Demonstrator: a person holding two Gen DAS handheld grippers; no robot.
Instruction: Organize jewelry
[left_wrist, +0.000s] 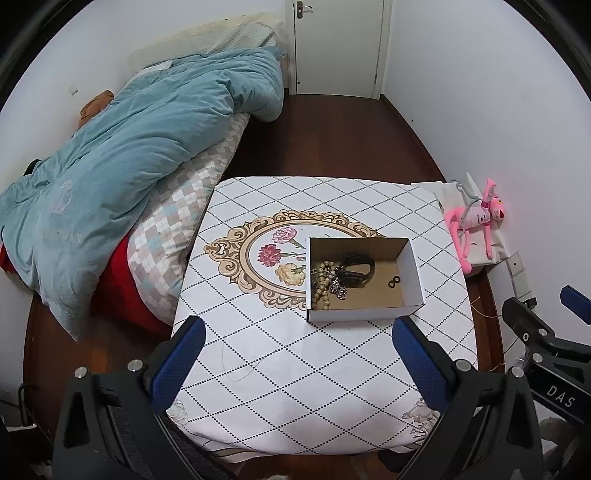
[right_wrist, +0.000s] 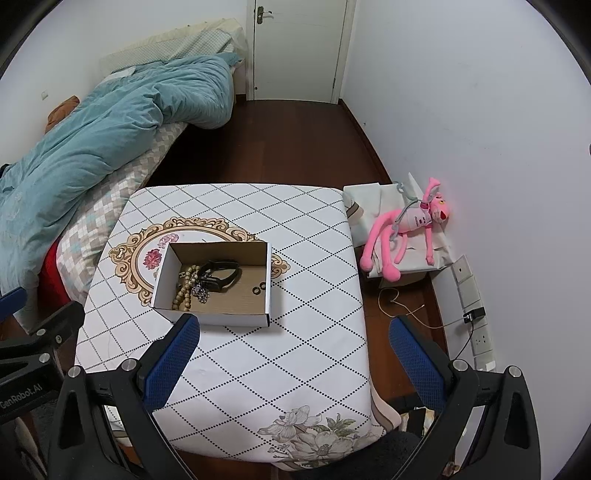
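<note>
Both tongs, left tongs (left_wrist: 299, 354) and right tongs (right_wrist: 295, 354), gape wide, empty, low in frame above the bench (left_wrist: 280, 387). Jewelry box (left_wrist: 413, 273) sits mid-bench holding beads (left_wrist: 323, 280), black watch (left_wrist: 356, 267), two small rings (left_wrist: 394, 282).

Even, soft indoor light; sharp focus, strong fisheye bending at edges.

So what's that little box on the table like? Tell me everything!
The box is small, open-topped cardboard, white outside and brown inside. It sits flat on the patterned tablecloth, partly covering its flower picture. Inside lie tan beads, a black watch, a sparkly silver piece and two tiny black rings. Neither gripper touches it.
</note>
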